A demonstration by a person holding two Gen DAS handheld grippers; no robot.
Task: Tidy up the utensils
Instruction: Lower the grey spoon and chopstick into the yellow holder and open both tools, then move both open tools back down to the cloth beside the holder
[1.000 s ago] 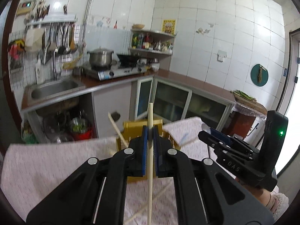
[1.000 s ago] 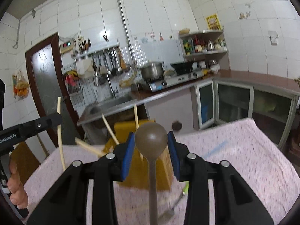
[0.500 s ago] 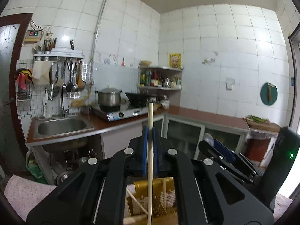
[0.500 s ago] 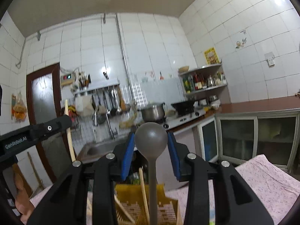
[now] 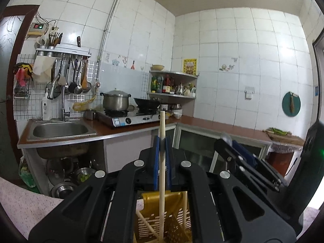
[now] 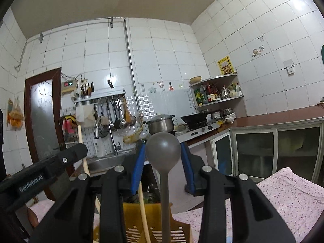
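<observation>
So the left gripper (image 5: 162,158) is clamped tight on a chopstick (image 5: 162,162) standing upright over the yellow basket (image 5: 162,218). The right gripper (image 6: 163,168) seems to pinch a grey spoon (image 6: 163,149), bowl up, above that basket, though contact's hard to see.

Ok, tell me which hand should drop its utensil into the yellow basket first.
Left, probably. Its chopstick, pinched upright by the left gripper, already reaches down into the basket. The right gripper holds the spoon with its handle down over the basket's near edge, so it looks close behind.
</observation>
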